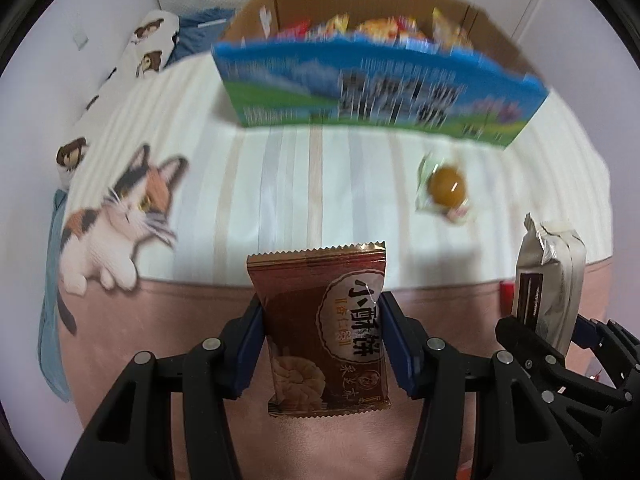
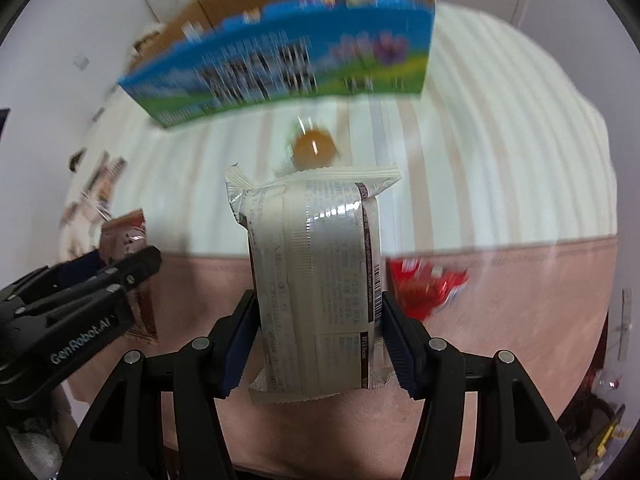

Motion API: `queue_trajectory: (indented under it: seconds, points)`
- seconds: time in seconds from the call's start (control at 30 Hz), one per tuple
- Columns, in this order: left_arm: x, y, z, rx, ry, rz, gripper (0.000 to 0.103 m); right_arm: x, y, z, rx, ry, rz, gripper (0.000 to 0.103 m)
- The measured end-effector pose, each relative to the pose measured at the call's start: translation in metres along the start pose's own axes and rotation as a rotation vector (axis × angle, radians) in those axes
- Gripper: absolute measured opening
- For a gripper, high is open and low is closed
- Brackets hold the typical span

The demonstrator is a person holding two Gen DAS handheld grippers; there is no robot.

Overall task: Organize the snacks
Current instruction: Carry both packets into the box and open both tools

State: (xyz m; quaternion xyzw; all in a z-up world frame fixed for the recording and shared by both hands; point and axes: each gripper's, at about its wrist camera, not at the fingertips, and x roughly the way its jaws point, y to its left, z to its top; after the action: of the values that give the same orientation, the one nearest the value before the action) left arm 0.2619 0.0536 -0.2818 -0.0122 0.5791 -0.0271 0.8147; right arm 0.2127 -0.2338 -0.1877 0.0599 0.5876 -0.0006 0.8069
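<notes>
My left gripper [image 1: 320, 304] is shut on a brown biscuit packet [image 1: 324, 320] with Chinese print, held upright above the bed. My right gripper [image 2: 318, 304] is shut on a silver-white snack packet [image 2: 316, 280], also held upright; it shows at the right of the left wrist view [image 1: 548, 280]. A blue-sided cardboard box [image 1: 380, 80] full of snacks stands ahead on the bed, and shows in the right wrist view [image 2: 280, 64]. A clear-wrapped round brown pastry [image 1: 446, 186] lies in front of the box, also in the right wrist view [image 2: 314, 146].
A red snack packet [image 2: 424, 284] lies on the pink bedspread [image 2: 520, 300] to the right. A cat-print pillow [image 1: 120, 216] lies at the left. A bear-print pillow [image 1: 152, 44] sits at the back left by the wall.
</notes>
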Motion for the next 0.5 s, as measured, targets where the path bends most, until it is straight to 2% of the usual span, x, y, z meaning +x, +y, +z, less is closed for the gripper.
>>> queue_trajectory:
  seconds: [0.27,0.33,0.5]
  points:
    - [-0.048,-0.004,0.060,-0.017,-0.090,-0.065,0.052,-0.047,-0.001,0.043,0.017,-0.104,0.080,0.062]
    - [-0.056,-0.004,0.078,-0.022,-0.107,-0.082,0.052,-0.063,-0.005,0.060,0.026,-0.125,0.105,0.062]
    - [-0.059,-0.007,0.145,-0.022,-0.115,-0.132,0.052,-0.068,-0.011,0.123,0.069,-0.166,0.168,0.062]
